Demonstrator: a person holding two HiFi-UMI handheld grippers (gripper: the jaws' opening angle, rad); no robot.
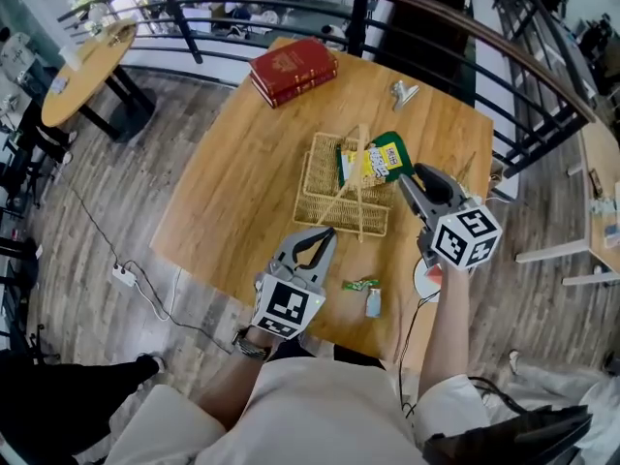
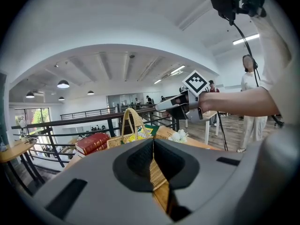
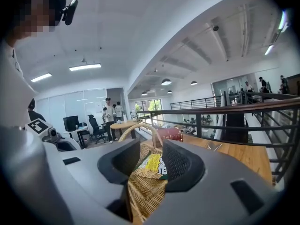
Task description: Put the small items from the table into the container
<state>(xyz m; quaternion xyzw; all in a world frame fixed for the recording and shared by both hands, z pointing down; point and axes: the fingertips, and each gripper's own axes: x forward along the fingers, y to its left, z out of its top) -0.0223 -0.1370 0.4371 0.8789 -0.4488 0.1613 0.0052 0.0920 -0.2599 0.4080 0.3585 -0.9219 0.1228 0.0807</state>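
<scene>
Right tongs (image 1: pixel 409 180) gape wide, empty, just beside the snack packet (image 1: pixel 373 161). It lies in the wicker basket (image 1: pixel 325 206), centre frame, seemingly propped on the rim. Left tongs (image 1: pixel 323 235) pinched shut on nothing at the basket's lower edge. Green wrapper (image 1: pixel 360 284) and small sachet (image 1: pixel 374 302) wait on the bench (image 1: pixel 232 163), lower centre, near its edge — a clumsy grab could push them off.

A white round thing (image 1: pixel 423 281) at the table's (image 1: pixel 223 192) near right edge is mostly hidden behind the right gripper (image 1: pixel 414 174), so what it is cannot be told. The print on the green and yellow packet (image 1: pixel 373 161) in the basket (image 1: pixel 320 197) is too small to read. So is the print on the green wrapper (image 1: pixel 359 284) and the small pale packet (image 1: pixel 374 303) at the near edge.
</scene>
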